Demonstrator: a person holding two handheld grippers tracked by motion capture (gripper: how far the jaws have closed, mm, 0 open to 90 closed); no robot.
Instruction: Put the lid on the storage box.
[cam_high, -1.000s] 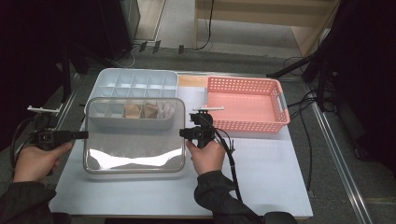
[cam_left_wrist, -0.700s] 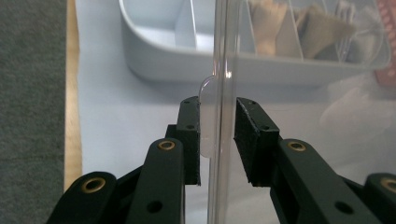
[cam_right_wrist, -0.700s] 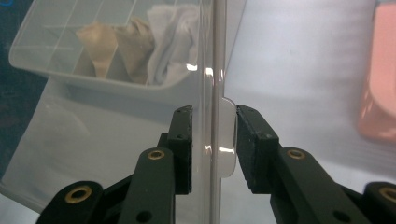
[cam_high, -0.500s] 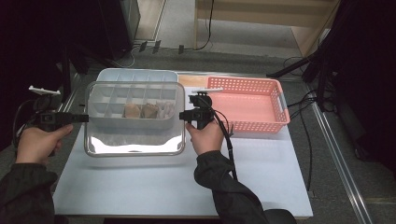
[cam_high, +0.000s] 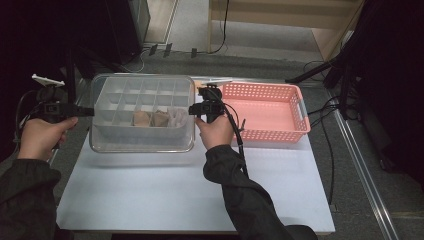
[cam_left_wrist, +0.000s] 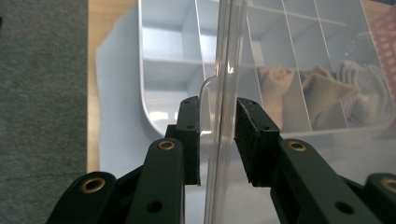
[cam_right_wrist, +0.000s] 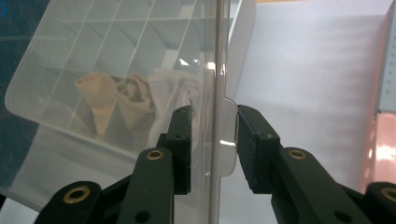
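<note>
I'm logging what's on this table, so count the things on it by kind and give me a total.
Clear lid, held between both grippers: 1
Divided organizer box: 1
Pink basket: 1
Rolled cloth items in the box: 3
Total: 6
</note>
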